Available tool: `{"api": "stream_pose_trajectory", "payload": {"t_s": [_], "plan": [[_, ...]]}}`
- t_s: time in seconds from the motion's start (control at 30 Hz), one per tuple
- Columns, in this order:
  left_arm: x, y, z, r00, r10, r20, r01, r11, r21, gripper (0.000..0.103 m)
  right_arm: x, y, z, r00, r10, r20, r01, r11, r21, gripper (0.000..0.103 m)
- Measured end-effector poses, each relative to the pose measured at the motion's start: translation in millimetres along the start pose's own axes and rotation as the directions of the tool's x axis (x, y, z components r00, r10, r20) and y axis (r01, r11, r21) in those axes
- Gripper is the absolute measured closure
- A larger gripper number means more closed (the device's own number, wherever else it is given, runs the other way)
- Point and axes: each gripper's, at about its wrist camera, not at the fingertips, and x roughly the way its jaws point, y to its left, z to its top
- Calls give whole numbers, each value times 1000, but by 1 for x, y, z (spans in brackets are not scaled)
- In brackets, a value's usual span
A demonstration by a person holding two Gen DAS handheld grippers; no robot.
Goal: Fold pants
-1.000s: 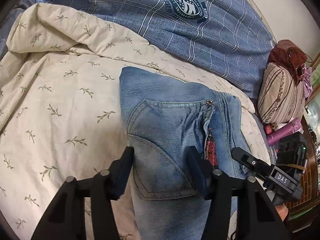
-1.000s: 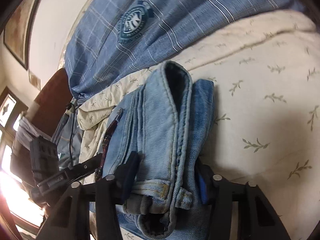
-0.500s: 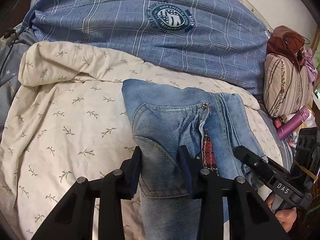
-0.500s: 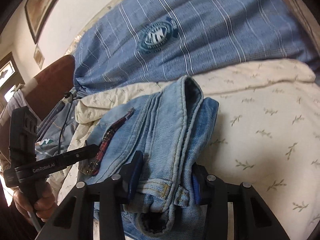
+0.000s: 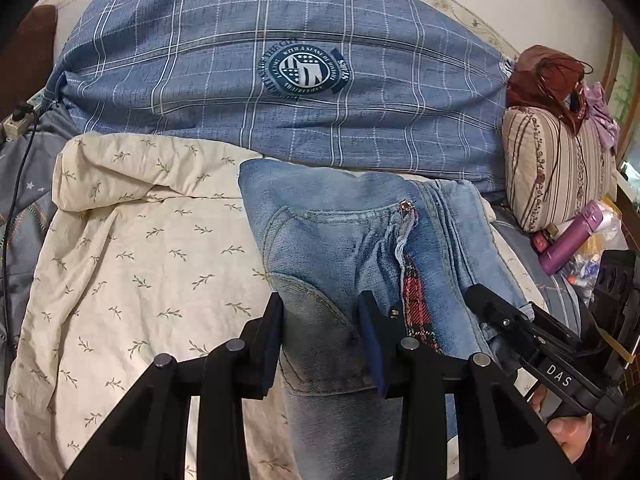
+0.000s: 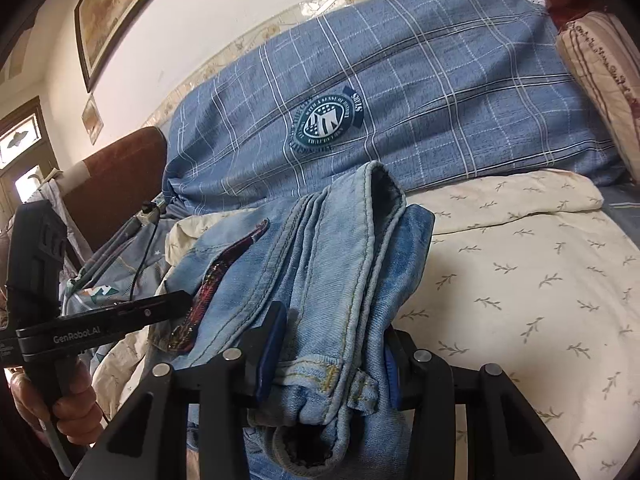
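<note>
The folded light-blue jeans are lifted off the cream leaf-print sheet. A back pocket faces the left wrist view, and a red plaid lining shows at an edge. My left gripper is shut on the pocket side of the jeans. My right gripper is shut on the bunched waistband side of the jeans. Each gripper shows in the other's view: the right gripper at the right, the left gripper at the left.
A blue plaid duvet with a round badge lies behind the jeans. A striped pillow and a purple bottle sit at the right. A cable and power strip lie at the left. A brown headboard and framed picture are behind.
Both grippers have closed further on the jeans and raised them off the sheet. The views have tilted up, showing more of the duvet and wall.
</note>
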Motion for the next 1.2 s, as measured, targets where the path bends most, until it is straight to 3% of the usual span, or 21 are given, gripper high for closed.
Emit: {"api": "stream_pose_trajectory", "payload": {"t_s": [0.4,0.5,0.63,0.7,0.8,0.9,1.0,1.2], "plan": [[35,12,-15,995,65,-78,-66,998,-2,64,30,-11,-12,994,-45,-96,47,999,20,58],[55,21,-21,987,100,-127,-102,995,-5,64,51,-19,-19,982,-78,-170,85,996,33,58],[63,20,-27,984,156,-87,-154,988,28,46,60,-29,-21,977,-77,-199,91,994,63,52],[63,13,-27,977,203,-64,-197,977,85,43,63,-34,-23,972,-84,-220,104,991,83,46],[58,10,-25,975,214,-56,-206,970,126,40,64,-39,-21,969,-82,-232,112,987,117,39],[46,7,-25,973,227,-40,-219,966,139,38,59,-45,-19,973,-73,-221,112,979,169,38],[24,2,-23,968,252,9,-251,959,131,29,47,-45,-17,979,-84,-188,121,974,192,36],[-32,-12,-12,946,294,137,-309,944,114,18,6,-35,-13,984,-176,-37,180,967,182,35]]}}
